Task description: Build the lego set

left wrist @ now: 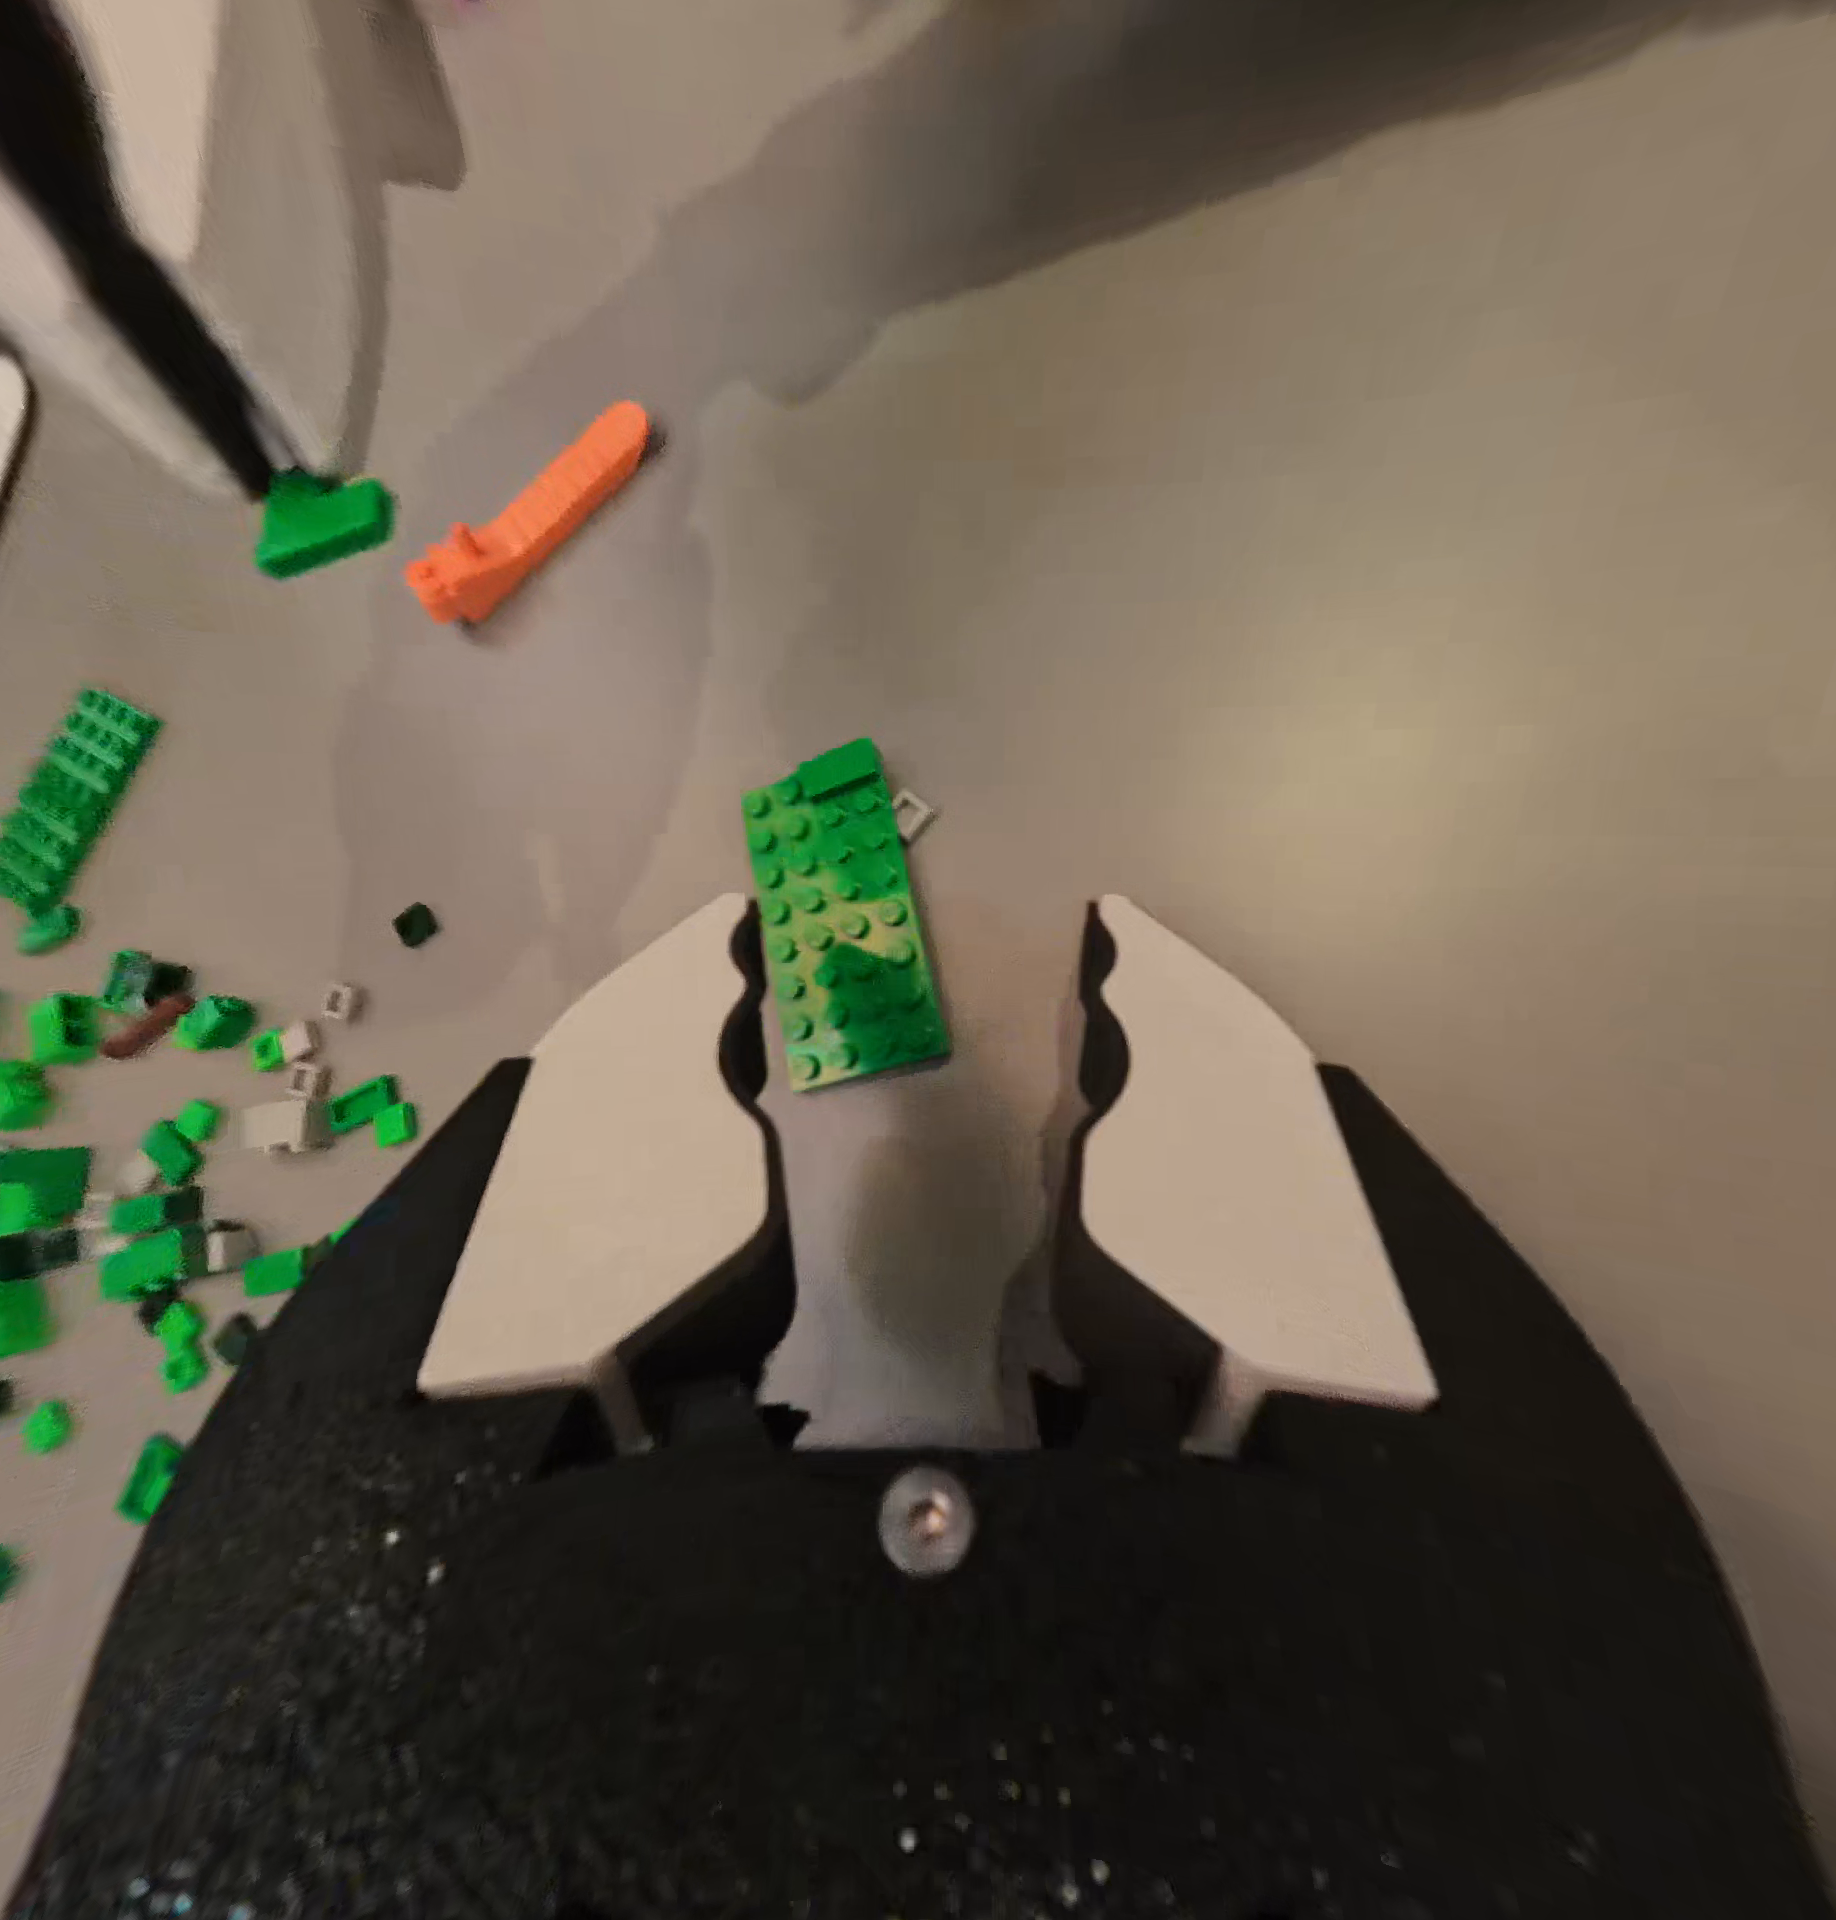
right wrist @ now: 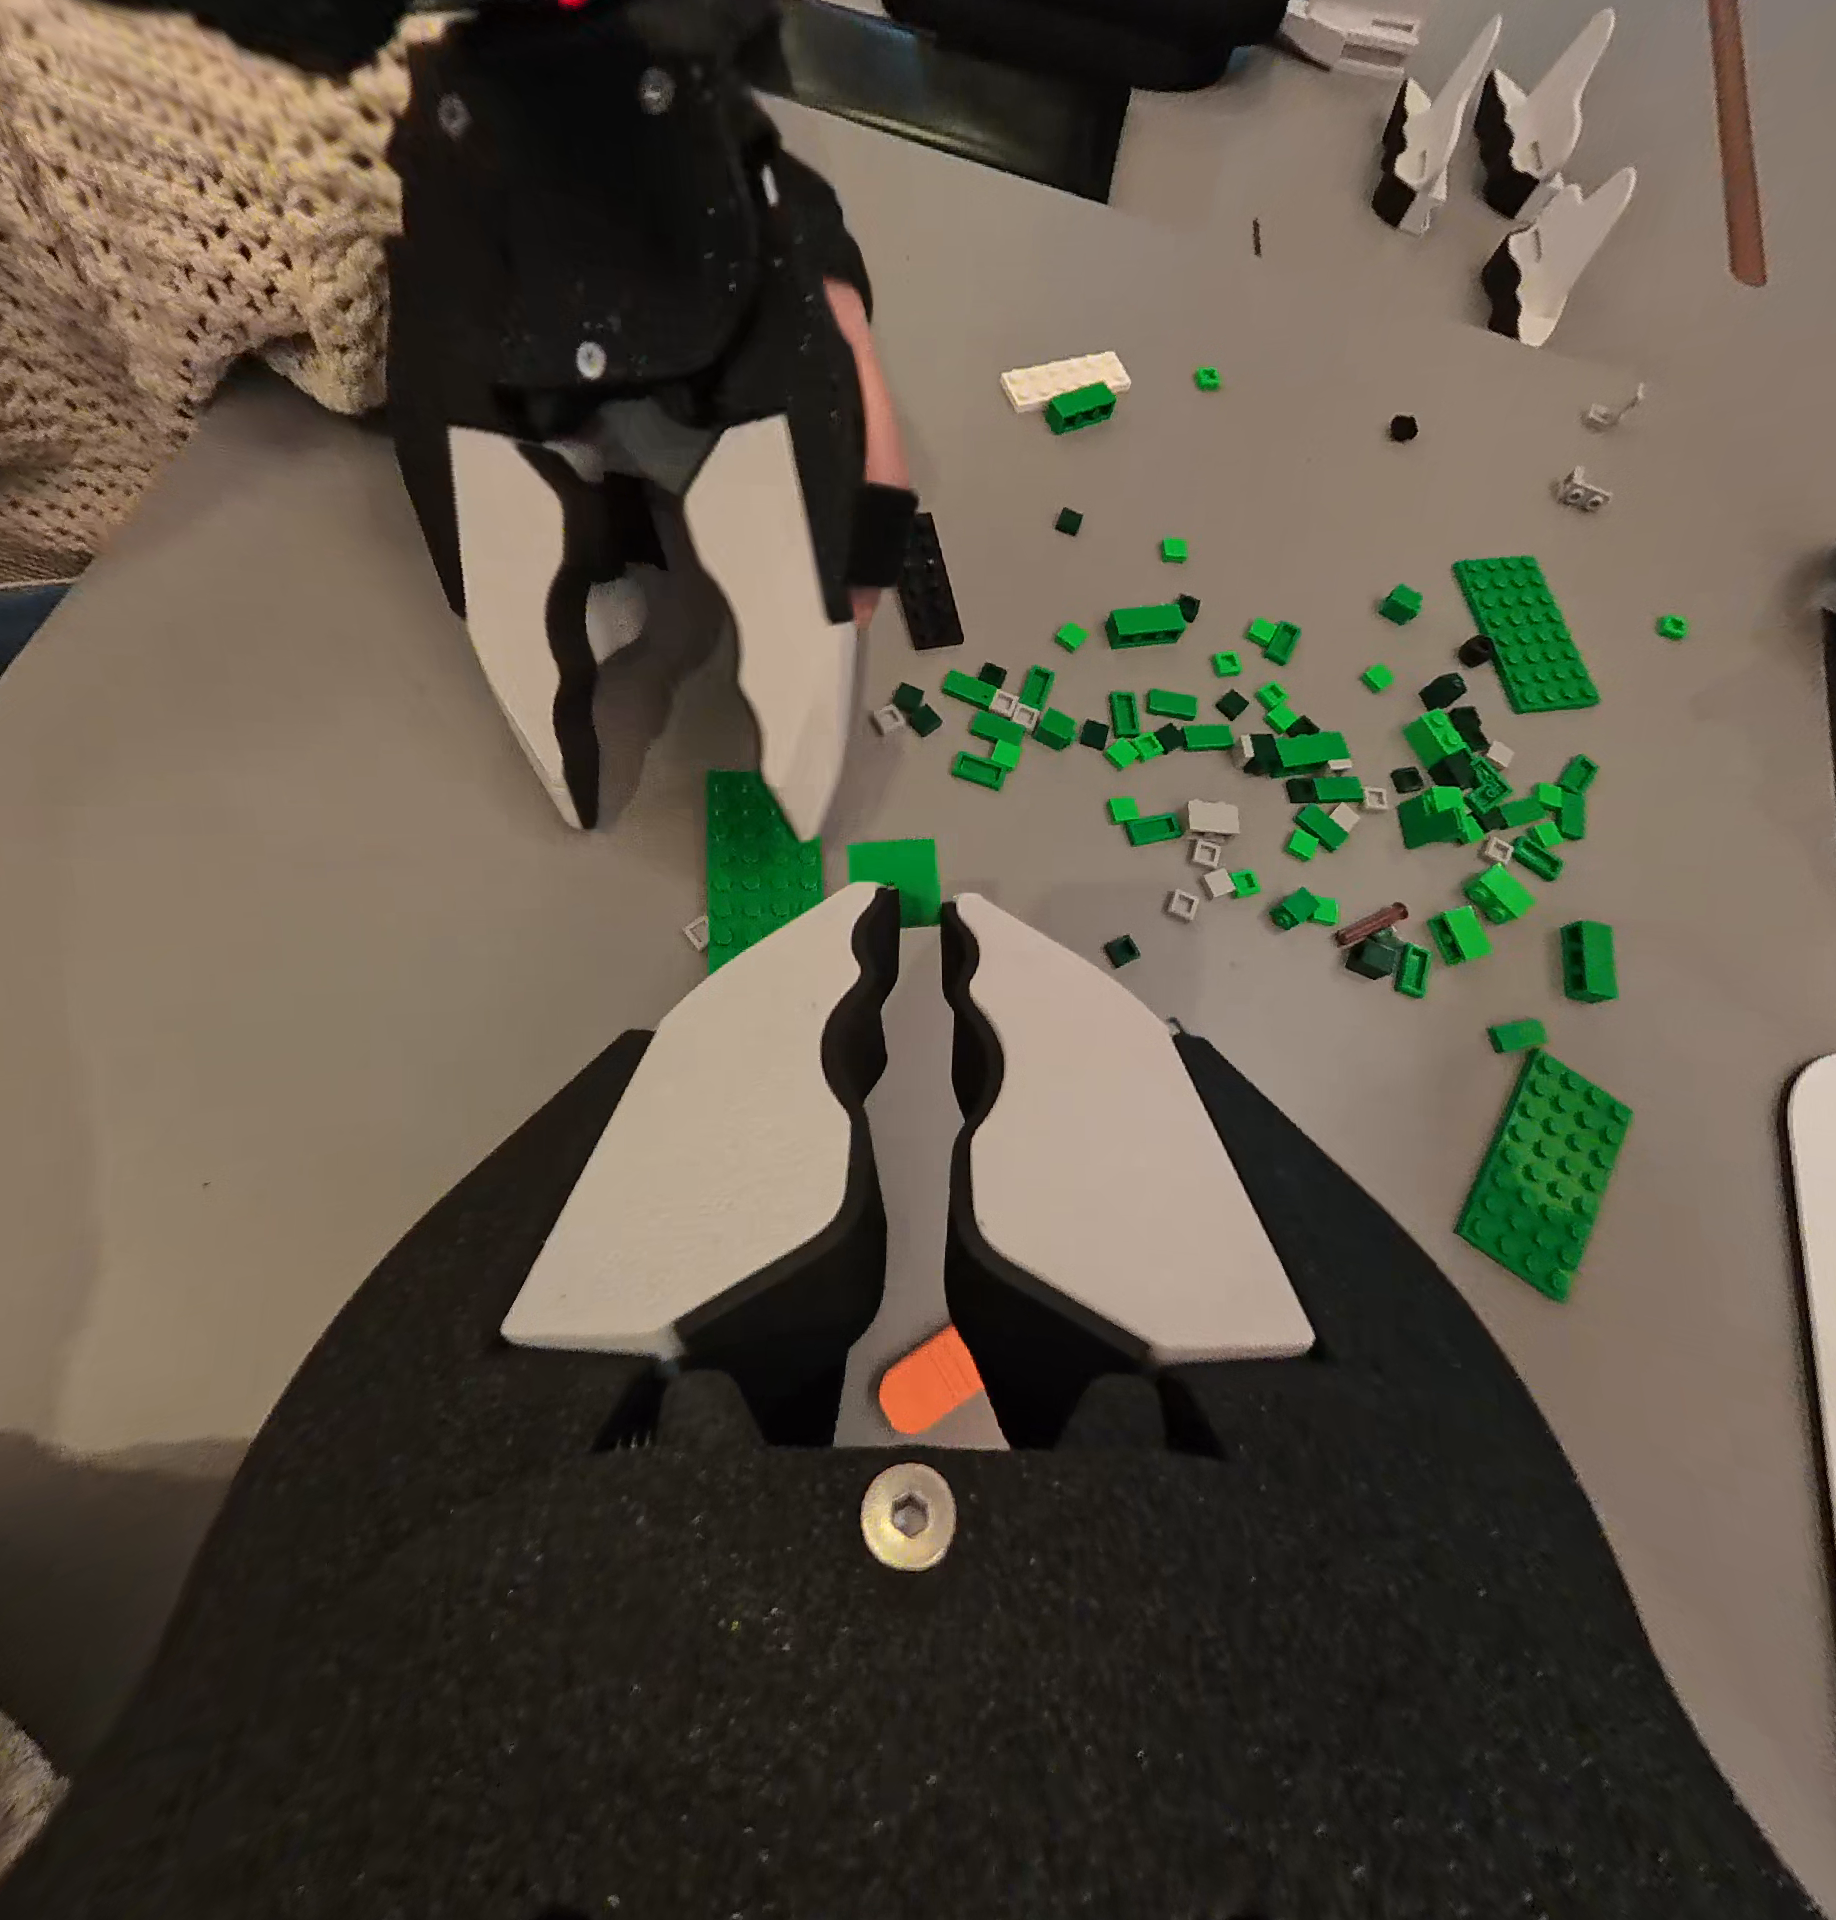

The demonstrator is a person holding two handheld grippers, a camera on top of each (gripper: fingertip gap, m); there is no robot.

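A green studded plate (left wrist: pixel 841 925) lies flat on the grey table between my left gripper's fingers. A small green tile (left wrist: pixel 839 769) sits on its far end. My left gripper (left wrist: pixel 919 914) is open and empty, low over the plate. In the right wrist view the left gripper (right wrist: pixel 696 826) points down over that plate (right wrist: pixel 758 873). My right gripper (right wrist: pixel 919 909) is shut on a flat green piece (right wrist: pixel 893 873) just beside the plate. In the left wrist view the right gripper (left wrist: pixel 270 478) holds the green piece (left wrist: pixel 322 525) at the upper left.
An orange brick separator (left wrist: pixel 529 520) lies next to the right gripper. Many loose green, grey and dark bricks (right wrist: pixel 1309 758) are scattered to the right, with two larger green plates (right wrist: pixel 1527 634) (right wrist: pixel 1542 1174). Spare gripper fingers (right wrist: pixel 1496 156) stand at the back right.
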